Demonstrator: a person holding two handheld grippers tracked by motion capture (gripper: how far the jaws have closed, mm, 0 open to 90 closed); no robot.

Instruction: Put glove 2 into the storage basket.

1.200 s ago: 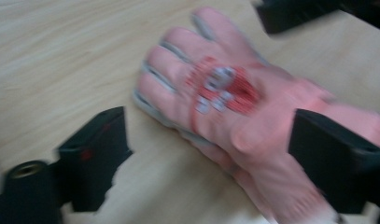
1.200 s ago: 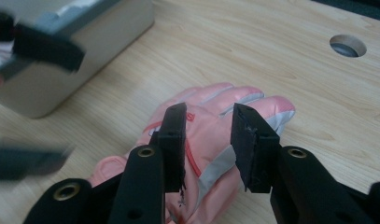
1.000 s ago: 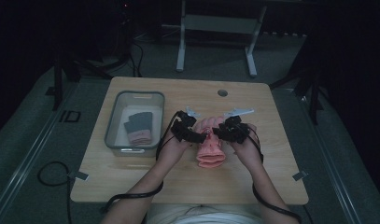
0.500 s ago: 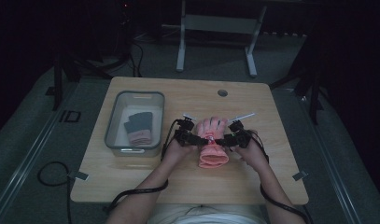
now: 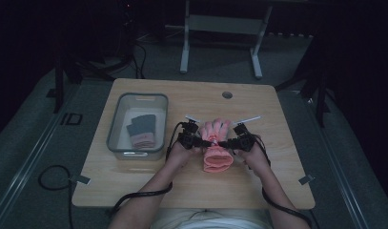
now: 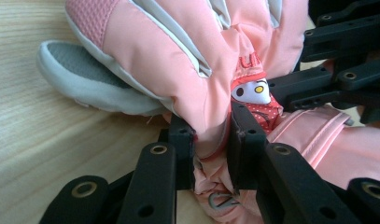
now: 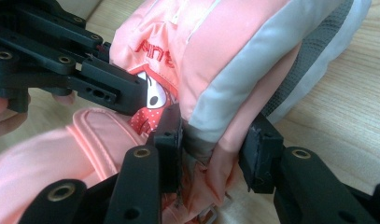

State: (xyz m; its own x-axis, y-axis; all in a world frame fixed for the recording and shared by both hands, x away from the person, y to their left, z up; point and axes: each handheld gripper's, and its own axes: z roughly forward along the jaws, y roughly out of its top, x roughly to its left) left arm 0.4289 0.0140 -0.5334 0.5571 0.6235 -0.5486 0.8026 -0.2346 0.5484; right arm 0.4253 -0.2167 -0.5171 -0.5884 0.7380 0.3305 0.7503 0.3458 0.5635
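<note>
Pink glove (image 5: pixel 217 153) lies at frame centre on the table (image 5: pixel 277 186); left gripper (image 5: pixel 204 140) and right gripper (image 5: pixel 225 142) pinch its middle; grey bin (image 5: pixel 116 138) sits left.

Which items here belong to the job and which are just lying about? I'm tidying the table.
In use: pink glove, left gripper, right gripper, both pinching it.
Lying about: grey bin, folded cloths inside it.

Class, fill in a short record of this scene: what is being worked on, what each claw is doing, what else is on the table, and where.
Item: pink glove, lying on the table
Left claw: just closed, shut on the glove's left side
Right claw: just been closing, fabric bunched between its pads
Bin: left of the glove, folded dark cloths inside
</note>
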